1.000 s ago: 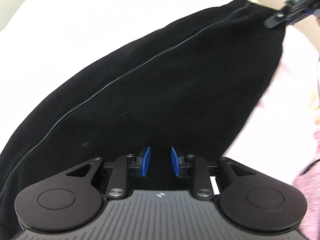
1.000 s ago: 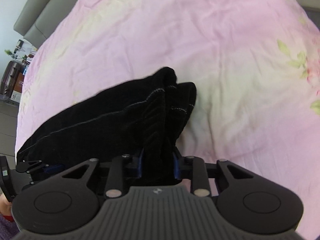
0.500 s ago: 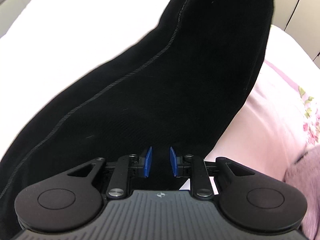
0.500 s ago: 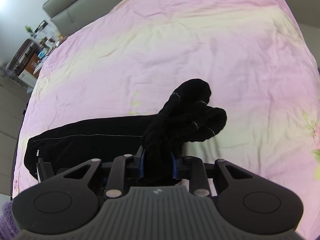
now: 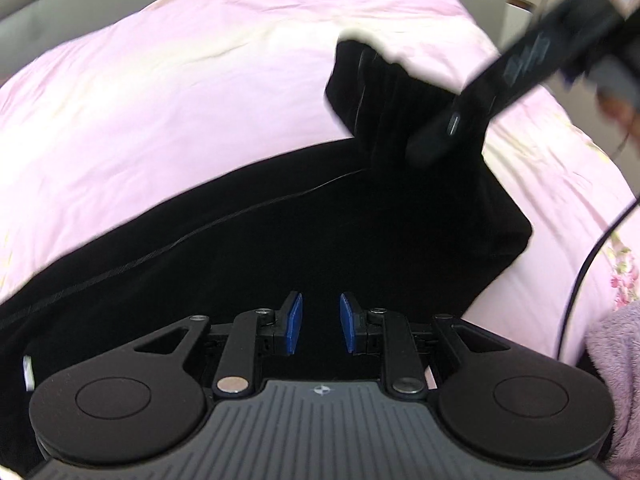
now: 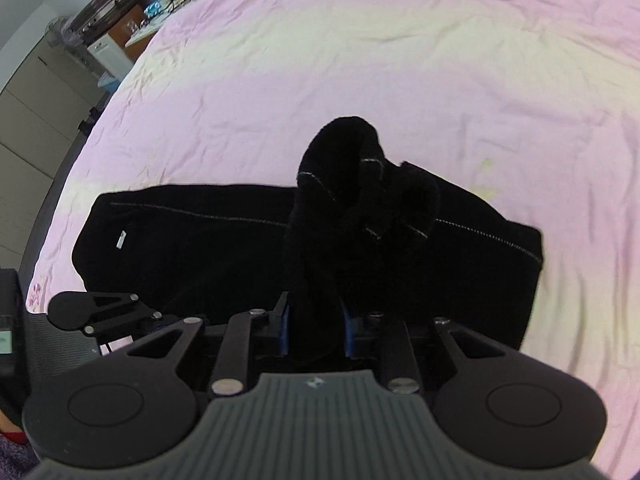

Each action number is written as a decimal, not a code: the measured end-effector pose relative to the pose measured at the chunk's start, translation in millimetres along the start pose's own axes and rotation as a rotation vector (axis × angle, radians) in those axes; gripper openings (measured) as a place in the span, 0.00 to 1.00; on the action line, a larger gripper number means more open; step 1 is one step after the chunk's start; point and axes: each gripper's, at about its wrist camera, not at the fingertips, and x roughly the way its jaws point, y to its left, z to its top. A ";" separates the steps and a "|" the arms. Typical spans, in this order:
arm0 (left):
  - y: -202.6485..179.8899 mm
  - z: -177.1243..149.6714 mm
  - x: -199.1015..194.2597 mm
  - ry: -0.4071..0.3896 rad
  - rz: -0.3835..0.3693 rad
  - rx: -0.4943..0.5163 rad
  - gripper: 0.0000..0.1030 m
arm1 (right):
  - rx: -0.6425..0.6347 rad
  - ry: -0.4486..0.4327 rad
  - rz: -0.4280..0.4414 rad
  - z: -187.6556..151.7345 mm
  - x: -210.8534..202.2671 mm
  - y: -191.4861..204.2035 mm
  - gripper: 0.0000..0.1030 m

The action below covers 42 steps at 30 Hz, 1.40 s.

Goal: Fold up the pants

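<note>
the black pants (image 5: pixel 320 248) lie flat on the pink bed (image 5: pixel 160 100). the left gripper (image 5: pixel 319 330) has narrow fingers with dark cloth between the blue pads, so it seems to pinch the near edge, but i cannot tell for sure. the right gripper (image 6: pixel 314 330) holds a bunched end of the pants (image 6: pixel 360 184) above the rest. i think the fold is halfway done. next, that end should be laid down flat and even. a small white tag (image 6: pixel 121 239) shows, but no words can be read.
</note>
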 end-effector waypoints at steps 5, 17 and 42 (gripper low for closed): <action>26.9 -11.6 0.0 -0.019 -0.007 -0.071 0.26 | -0.035 0.093 -0.029 -9.6 81.7 32.0 0.24; 30.8 3.9 -1.5 -0.158 -0.154 -0.180 0.26 | -0.084 0.021 -0.148 0.5 39.8 15.8 0.53; -1.1 26.7 47.2 -0.123 -0.066 -0.326 0.13 | 0.048 0.015 -0.196 -85.2 23.6 -114.4 0.39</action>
